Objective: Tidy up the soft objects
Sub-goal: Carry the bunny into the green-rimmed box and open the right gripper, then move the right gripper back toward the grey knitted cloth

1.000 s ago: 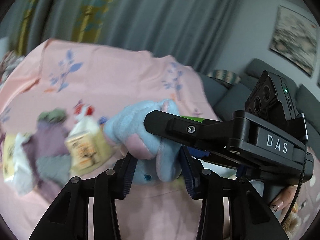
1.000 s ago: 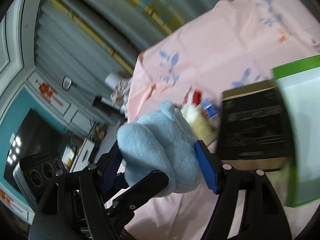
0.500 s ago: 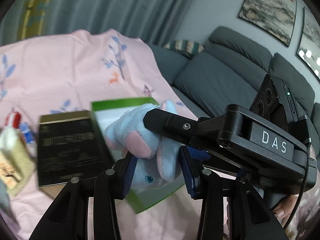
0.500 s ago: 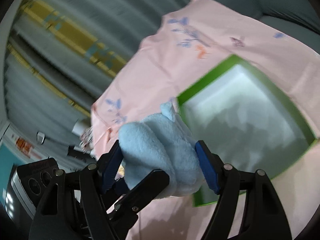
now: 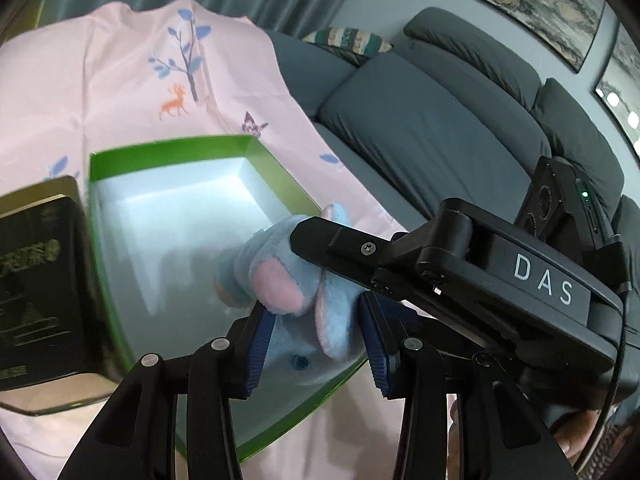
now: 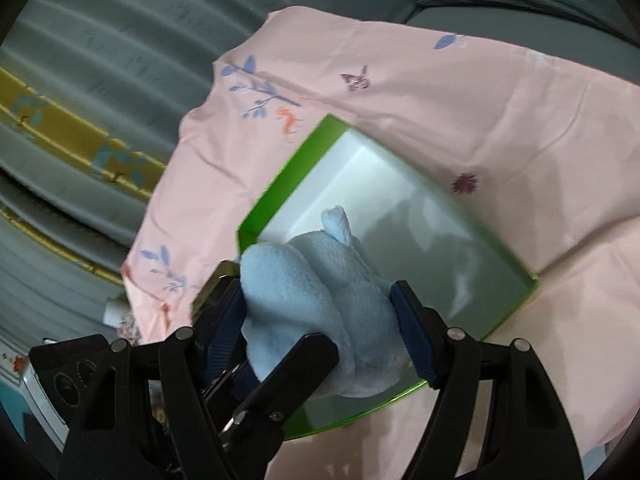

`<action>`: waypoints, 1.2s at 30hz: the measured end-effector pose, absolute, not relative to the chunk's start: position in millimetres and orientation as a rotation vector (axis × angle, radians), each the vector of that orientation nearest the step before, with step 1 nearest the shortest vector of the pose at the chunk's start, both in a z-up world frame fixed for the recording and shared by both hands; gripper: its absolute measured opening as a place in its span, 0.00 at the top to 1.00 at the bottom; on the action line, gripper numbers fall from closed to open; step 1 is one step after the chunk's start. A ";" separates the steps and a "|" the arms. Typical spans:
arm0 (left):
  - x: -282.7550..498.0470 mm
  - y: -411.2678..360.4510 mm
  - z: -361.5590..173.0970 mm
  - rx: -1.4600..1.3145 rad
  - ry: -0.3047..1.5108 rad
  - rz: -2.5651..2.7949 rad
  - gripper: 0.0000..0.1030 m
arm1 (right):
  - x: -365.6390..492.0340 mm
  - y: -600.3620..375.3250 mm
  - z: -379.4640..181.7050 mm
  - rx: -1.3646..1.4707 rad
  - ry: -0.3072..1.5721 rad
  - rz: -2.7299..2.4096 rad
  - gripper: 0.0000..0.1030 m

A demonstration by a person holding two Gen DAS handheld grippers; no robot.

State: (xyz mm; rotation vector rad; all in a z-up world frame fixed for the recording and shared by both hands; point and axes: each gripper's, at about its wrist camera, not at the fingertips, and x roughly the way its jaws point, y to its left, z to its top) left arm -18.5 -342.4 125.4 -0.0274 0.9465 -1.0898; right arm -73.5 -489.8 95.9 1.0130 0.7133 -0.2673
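A light blue plush toy (image 5: 276, 284) with pink ear patches hangs just above the open green box (image 5: 168, 148), whose inside is white and bare. My left gripper (image 5: 316, 344) is shut on the toy's head end, a blue pad pressing on each side. My right gripper (image 6: 320, 324) is shut on the toy's wide body (image 6: 312, 280), and it shows in the left wrist view as a black arm crossing from the right. In the right wrist view the green box (image 6: 280, 188) lies right under the toy.
A dark box with gold edges (image 5: 36, 280) stands against the green box's left side. Both rest on a pink printed cloth (image 5: 120, 80). A grey sofa (image 5: 440, 120) runs along the right, with curtains behind. A person's hand (image 5: 576, 440) shows at the lower right.
Both grippers, still holding the plush toy, have swung away from the pile of small things, past the dark box, and now sit lower over the green box.
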 end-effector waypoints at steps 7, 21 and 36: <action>-19.2 -345.1 114.1 -0.027 0.964 -1.070 0.58 | -67.8 -494.8 90.6 0.997 0.769 -0.323 0.29; -23.8 -269.7 154.3 0.016 0.787 -0.935 0.34 | -71.2 -463.9 130.0 0.810 0.733 -0.391 0.17; -22.8 -99.5 179.4 -0.117 0.734 -0.642 0.15 | -62.9 -376.1 186.8 0.515 0.676 -0.326 0.01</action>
